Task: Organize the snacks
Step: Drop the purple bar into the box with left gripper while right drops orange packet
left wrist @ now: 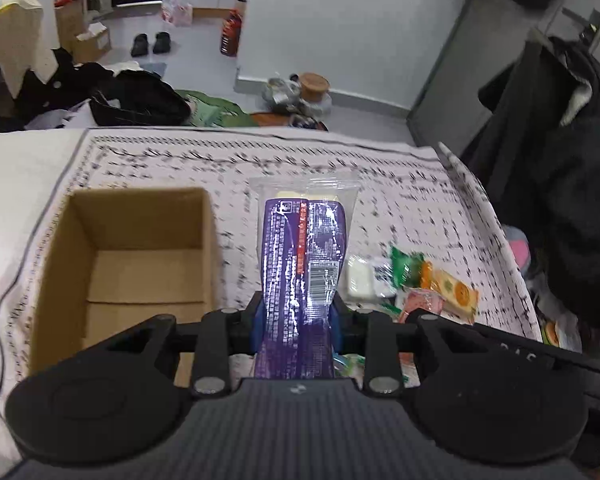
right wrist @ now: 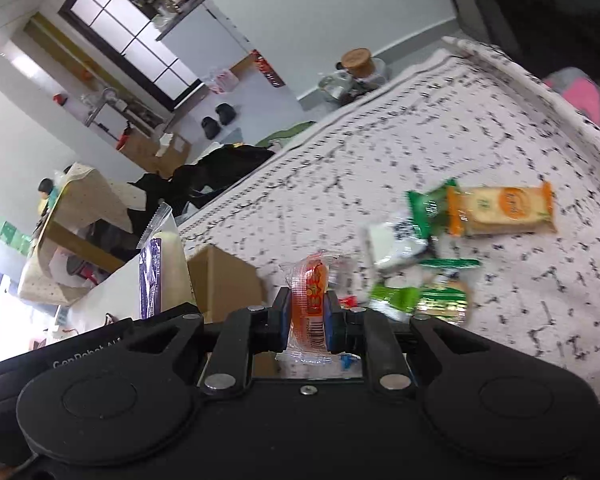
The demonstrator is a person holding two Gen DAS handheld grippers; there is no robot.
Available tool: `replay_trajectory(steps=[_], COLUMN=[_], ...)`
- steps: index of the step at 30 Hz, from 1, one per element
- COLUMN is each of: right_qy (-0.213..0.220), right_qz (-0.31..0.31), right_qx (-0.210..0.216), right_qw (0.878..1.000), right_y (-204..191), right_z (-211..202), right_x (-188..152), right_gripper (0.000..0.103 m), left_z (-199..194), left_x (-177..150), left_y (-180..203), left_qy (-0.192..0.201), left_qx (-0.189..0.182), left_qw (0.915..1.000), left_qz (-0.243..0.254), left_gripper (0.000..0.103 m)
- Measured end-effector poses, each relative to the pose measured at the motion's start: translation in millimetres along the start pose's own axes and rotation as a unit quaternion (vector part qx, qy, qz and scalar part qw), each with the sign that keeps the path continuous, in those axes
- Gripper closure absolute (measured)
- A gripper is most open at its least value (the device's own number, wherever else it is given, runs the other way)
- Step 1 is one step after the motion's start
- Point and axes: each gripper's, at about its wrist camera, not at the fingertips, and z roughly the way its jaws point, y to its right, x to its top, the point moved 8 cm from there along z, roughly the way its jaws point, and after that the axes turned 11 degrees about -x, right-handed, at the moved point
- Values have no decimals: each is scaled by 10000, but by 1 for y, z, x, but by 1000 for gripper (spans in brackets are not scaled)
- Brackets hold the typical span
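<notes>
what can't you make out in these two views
- Purple packet: left wrist view, lower end hidden behind the left tool; print too small to read.
- Box: near wall cut off by the tool body.
- Loose snacks: right wrist view, motion-blurred.
- Orange packet: sides covered by the right tool.

A: Readable text: "GenRobot AI", partly cut off, pale letters on the black body of the left gripper (right wrist: pixel 88 360).

B: Purple packet (left wrist: pixel 300 264): barcode and dense print, too small. Orange sachet (right wrist: pixel 314 300): characters blurred.
</notes>
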Motion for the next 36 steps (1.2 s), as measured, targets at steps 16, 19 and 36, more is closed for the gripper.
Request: replay_trajectory(steps=[16,19,36], right_qy=[6,-30,-268], right_qz=[-506,-576,-1097], right_qx=[62,76,-186], right_qw=[9987,9983,9934], right_y=[-84,-98,-149], right_z=[17,23,55], right_x=[-7,-10,-23], right_gripper=[87,87,87], left_z=[-33,-34,-17], left_x=[23,24,24], left_y=[-95,-114,-179], left_qy=[393,390,487], left_qx=[314,325,387], left_qw=[9977,9971,9943], left_qz=[-449,-571,-860], left_gripper=[73,73,68])
